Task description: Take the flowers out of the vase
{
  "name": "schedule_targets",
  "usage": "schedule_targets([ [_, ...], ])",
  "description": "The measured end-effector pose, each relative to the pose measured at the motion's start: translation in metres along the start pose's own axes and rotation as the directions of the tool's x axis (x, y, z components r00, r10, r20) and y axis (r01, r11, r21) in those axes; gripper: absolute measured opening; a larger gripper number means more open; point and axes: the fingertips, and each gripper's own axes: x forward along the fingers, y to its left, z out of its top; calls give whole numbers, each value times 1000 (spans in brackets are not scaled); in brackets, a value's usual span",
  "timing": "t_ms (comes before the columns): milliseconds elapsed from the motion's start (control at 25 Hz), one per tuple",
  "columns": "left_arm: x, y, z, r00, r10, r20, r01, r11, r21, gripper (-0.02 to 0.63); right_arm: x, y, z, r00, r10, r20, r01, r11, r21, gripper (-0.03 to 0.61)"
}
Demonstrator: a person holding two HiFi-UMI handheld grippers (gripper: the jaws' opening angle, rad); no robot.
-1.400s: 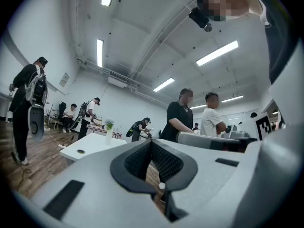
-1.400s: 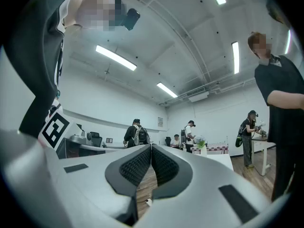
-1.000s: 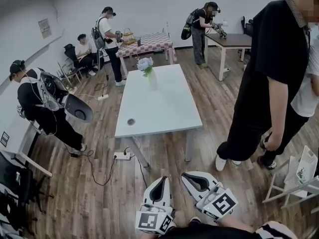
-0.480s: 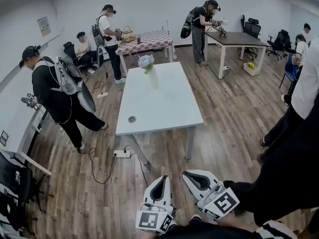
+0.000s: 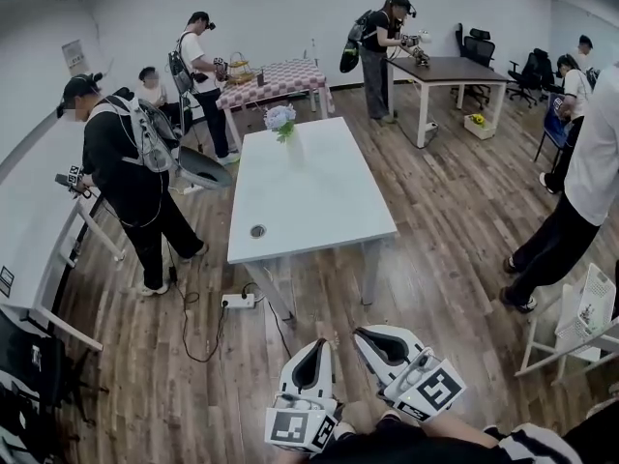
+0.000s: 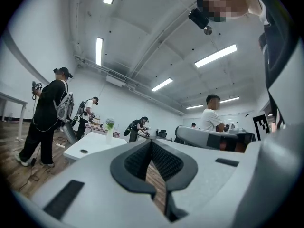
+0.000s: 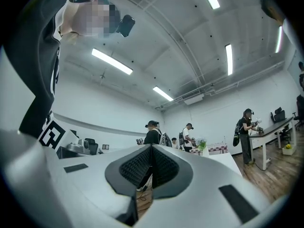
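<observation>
A bunch of pale blue flowers (image 5: 281,118) stands in a slim white vase (image 5: 295,151) at the far end of a long white table (image 5: 319,216). Both grippers are held low and near me, well short of the table. My left gripper (image 5: 316,347) is shut with nothing in it, and so is my right gripper (image 5: 364,336). In the left gripper view the closed left gripper (image 6: 151,142) points level, with the flowers (image 6: 110,123) small and far off to the left. The right gripper view shows the right gripper (image 7: 152,147) shut, the flowers (image 7: 203,144) distant on the right.
A person with a backpack (image 5: 131,177) stands left of the table; another in a white shirt (image 5: 585,177) stands at the right. Further people work at a checkered table (image 5: 276,78) and a dark desk (image 5: 455,69) behind. A power strip (image 5: 237,301) and a cable lie on the wooden floor.
The person in black who stood close on the right has moved away to the right. The backpack wearer on the left has stepped nearer the table. Both grippers stay shut and low.
</observation>
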Motion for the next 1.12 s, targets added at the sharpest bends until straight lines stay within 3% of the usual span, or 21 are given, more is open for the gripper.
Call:
schedule_targets([
  [280, -9, 16, -6, 1000, -25, -15, 25, 1000, -5, 5, 2, 17, -14, 999, -40, -11, 40, 999, 15, 20],
  [640, 7, 22, -9, 999, -39, -18, 39, 999, -18, 5, 9, 1, -16, 998, -67, -2, 67, 997, 23, 20],
  [1120, 94, 42, -9, 1000, 1, -6, -1, 1000, 2, 5, 51, -90, -21, 999, -40, 25, 39, 999, 29, 20],
])
